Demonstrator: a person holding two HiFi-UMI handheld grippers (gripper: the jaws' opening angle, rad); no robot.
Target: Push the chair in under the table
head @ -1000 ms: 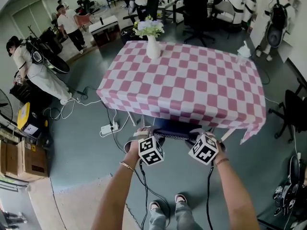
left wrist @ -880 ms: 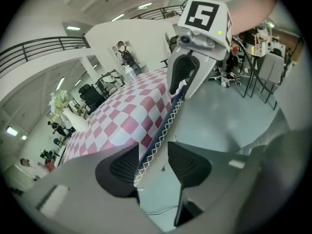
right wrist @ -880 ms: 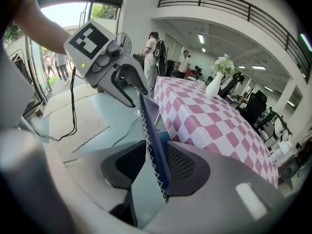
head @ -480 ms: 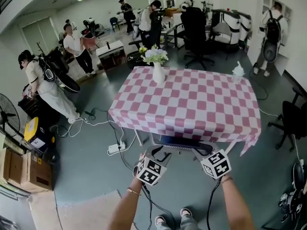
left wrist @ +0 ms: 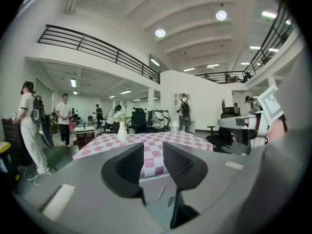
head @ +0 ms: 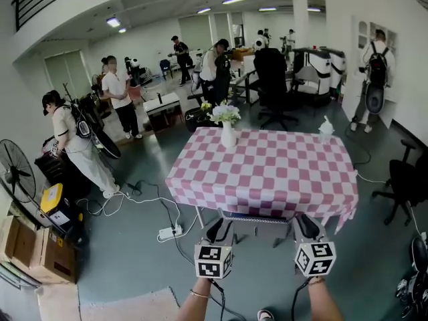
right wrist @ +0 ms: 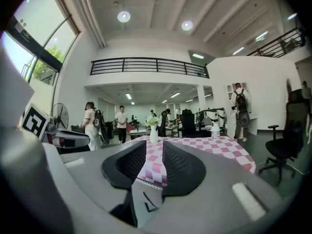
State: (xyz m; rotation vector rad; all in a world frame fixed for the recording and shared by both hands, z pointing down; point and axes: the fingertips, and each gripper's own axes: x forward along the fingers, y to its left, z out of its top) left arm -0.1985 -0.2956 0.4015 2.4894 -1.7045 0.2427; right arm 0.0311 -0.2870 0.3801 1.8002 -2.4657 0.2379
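Observation:
The table (head: 267, 172) wears a pink-and-white checked cloth and carries a white vase of flowers (head: 227, 129). Only the dark top edge of the chair (head: 257, 215) shows, tucked beneath the cloth's near hem. My left gripper (head: 215, 229) and right gripper (head: 306, 226) hover level just in front of that hem, apart from the chair. The left gripper (left wrist: 153, 155) is open; its jaws have just been closing, with nothing between them. The right gripper (right wrist: 155, 152) is open and empty too. Both gripper views look across the tabletop (left wrist: 146, 140) (right wrist: 214, 143).
A power strip (head: 168, 233) and cables lie on the floor left of the table. A fan (head: 13, 172) and cardboard boxes (head: 27, 246) stand at far left, a black office chair (head: 404, 179) at right. Several people stand behind and to the left.
Both grippers have lifted off the chair's back, risen and turned level. The view has tilted up, and the chair sits further under the cloth.

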